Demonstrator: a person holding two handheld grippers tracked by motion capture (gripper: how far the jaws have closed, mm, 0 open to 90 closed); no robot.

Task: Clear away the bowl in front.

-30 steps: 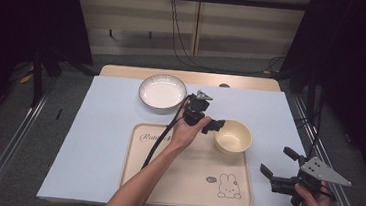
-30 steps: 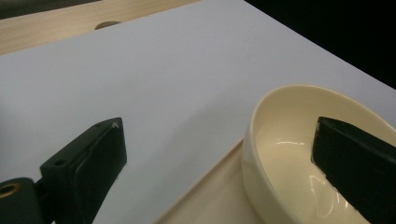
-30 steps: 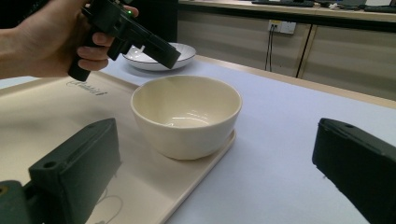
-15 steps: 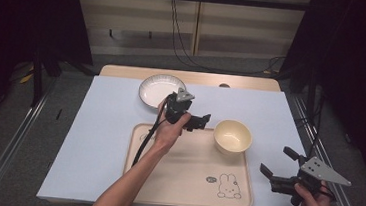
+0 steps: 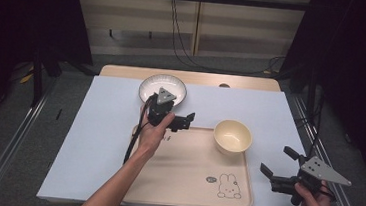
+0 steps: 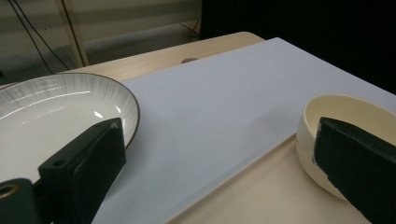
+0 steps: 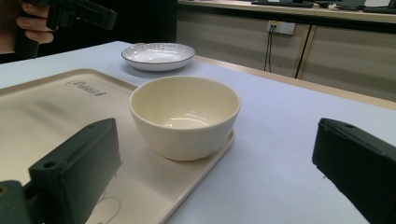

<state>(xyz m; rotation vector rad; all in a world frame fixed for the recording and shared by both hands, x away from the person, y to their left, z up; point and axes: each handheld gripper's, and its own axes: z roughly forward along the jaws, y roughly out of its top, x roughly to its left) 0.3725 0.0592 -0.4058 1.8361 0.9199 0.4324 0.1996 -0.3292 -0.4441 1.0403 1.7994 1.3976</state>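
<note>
Over the back-left corner of the flat beige plastic tray [image 5: 185, 173], the left claw [image 5: 185, 122] hangs in the air with its jaws spread wide and nothing between them. It sits between the round white ribbed plate with a thin dark rim [image 5: 162, 89] and the small cream ceramic bowl [image 5: 232, 136], touching neither. From the left gripper view, one jaw lines up in front of the plate and the other in front of the bowl, with the pale blue mat [image 6: 224, 93] showing through the gap.

So the bowl is standing upright on the tray's back-right corner, right up at the tray's edge, and it looks empty. The plate is off the tray, on the mat near the back of the light wooden counter [image 5: 253, 83].

Right claw [image 5: 277, 166] is off to the right of the tray near the front edge of the mat, jaws wide apart too, holding nothing, pointed toward the bowl but well apart from it.
</note>
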